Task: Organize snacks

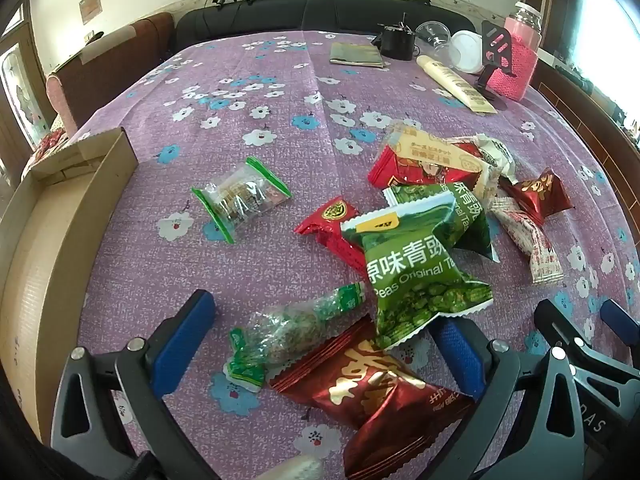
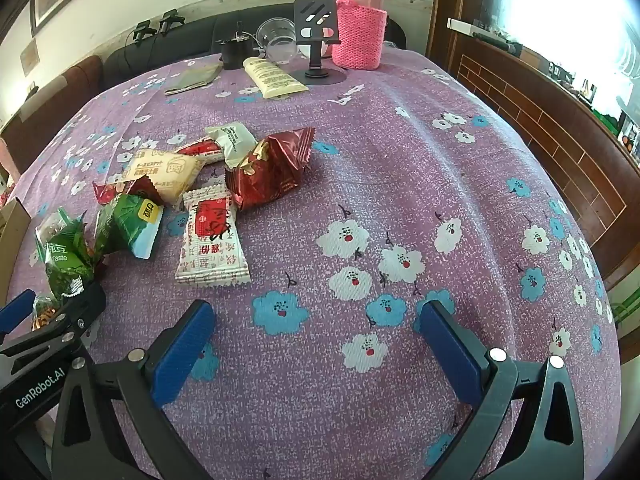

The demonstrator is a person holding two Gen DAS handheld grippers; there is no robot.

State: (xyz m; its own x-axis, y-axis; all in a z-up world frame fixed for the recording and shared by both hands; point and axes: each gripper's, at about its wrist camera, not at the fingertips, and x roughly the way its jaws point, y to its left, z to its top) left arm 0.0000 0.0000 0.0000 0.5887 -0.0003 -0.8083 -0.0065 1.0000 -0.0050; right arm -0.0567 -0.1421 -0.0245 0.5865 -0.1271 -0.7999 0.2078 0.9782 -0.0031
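Snack packets lie scattered on a purple flowered tablecloth (image 1: 280,80). My left gripper (image 1: 320,344) is open over the near ones. A clear packet with green ends (image 1: 280,336) and a dark red foil packet (image 1: 376,388) lie between its blue fingers (image 1: 184,344), untouched by the pads. A green pea packet (image 1: 416,276) lies just beyond. My right gripper (image 2: 318,348) is open over bare cloth to the right of the pile. A white-and-red packet (image 2: 212,240) and a crumpled dark red packet (image 2: 272,168) are the nearest to it.
An open cardboard box (image 1: 60,216) stands at the table's left edge. At the far side are a pink knit-covered flask (image 2: 360,28), a black phone stand (image 2: 318,40), a cream tube (image 2: 274,76) and a clear cup (image 2: 278,36). A dark sofa (image 1: 320,12) runs behind.
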